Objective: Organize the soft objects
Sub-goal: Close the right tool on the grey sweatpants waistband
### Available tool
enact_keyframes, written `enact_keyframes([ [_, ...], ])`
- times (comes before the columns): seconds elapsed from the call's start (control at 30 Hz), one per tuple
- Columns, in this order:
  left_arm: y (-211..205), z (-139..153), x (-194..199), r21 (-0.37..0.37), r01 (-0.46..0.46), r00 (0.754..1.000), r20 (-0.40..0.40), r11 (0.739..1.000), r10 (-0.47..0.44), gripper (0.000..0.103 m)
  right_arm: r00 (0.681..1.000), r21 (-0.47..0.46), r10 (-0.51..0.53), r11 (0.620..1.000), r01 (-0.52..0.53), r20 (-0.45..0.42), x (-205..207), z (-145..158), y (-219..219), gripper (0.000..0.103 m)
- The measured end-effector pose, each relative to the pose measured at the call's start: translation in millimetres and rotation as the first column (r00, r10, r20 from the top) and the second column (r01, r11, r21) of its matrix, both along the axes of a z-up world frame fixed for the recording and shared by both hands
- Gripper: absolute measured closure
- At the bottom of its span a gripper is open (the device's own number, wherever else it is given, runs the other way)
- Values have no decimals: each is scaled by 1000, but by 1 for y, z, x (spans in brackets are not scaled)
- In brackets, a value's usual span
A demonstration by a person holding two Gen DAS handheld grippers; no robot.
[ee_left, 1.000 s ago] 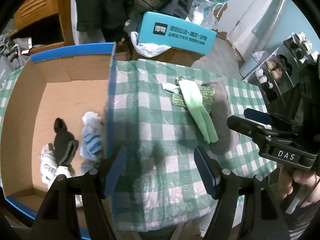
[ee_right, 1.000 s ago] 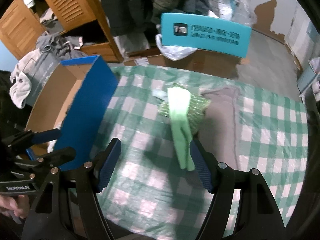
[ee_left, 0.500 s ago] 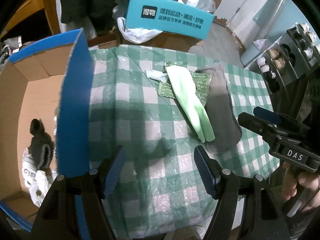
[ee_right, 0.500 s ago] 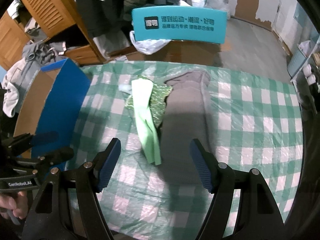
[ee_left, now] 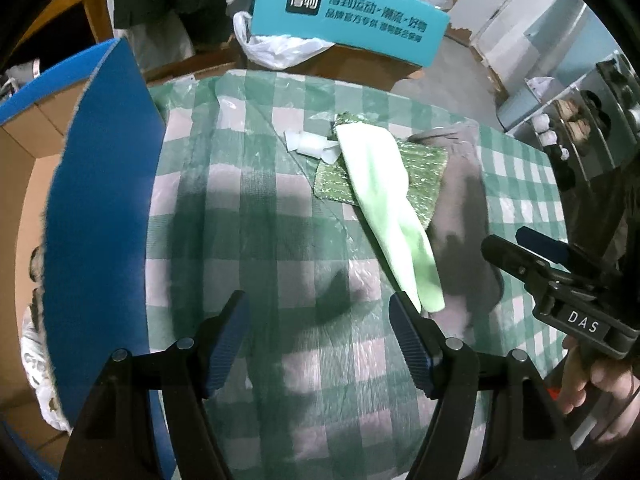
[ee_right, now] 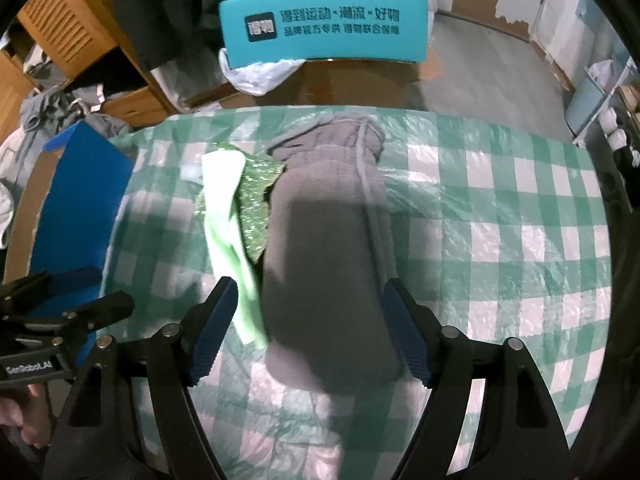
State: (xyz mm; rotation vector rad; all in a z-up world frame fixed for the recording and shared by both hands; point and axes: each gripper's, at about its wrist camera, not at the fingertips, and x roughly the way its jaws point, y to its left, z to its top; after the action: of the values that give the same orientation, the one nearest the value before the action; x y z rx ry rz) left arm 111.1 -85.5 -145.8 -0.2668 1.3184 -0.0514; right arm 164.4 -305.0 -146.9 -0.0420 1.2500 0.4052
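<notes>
A light green cloth (ee_left: 384, 200) lies across a glittery green pad (ee_left: 420, 176) on the checked tablecloth, next to a long grey garment (ee_left: 464, 216). A small white scrap (ee_left: 308, 146) lies beside them. My left gripper (ee_left: 320, 344) is open and empty, above the cloth left of the pile. My right gripper (ee_right: 308, 332) is open and empty, its fingers either side of the grey garment's (ee_right: 328, 240) near end, with the green cloth (ee_right: 228, 232) and pad (ee_right: 256, 200) to its left. The right gripper also shows in the left wrist view (ee_left: 524, 248).
A blue-edged cardboard box (ee_left: 100, 208) stands at the table's left with soft items inside (ee_left: 32, 344). A teal box (ee_left: 348, 12) and a white plastic bag (ee_left: 276, 48) sit behind the table. A shelf (ee_left: 580, 120) stands at the right.
Both grippers have moved right, away from the box. The right gripper now straddles the grey garment's end. Both stay open.
</notes>
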Motion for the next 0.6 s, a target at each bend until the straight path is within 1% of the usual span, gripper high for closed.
enact_keyframes([
  [0.1, 0, -7, 7, -1, -6, 1000, -15, 1000, 6, 30, 1000, 1, -10, 1000, 10, -18, 6, -9, 0, 27],
  [0.17, -1, -12, 11, -1, -4, 1000, -25, 1000, 4, 28, 1000, -1, -10, 1000, 10, -30, 10, -16, 2, 27],
  [0.23, -3, -18, 15, 2, 2, 999, -36, 1000, -2, 27, 999, -3, -5, 1000, 5, -42, 13, -22, 6, 27],
  [0.43, -5, -32, 23, -12, 2, 998, -69, 1000, -2, 27, 997, -36, 3, 999, -5, -76, 22, -44, 11, 27],
  [0.6, -11, -37, 30, -14, 4, 996, -84, 1000, -5, 27, 997, -56, -2, 998, -2, -81, 26, -52, 4, 26],
])
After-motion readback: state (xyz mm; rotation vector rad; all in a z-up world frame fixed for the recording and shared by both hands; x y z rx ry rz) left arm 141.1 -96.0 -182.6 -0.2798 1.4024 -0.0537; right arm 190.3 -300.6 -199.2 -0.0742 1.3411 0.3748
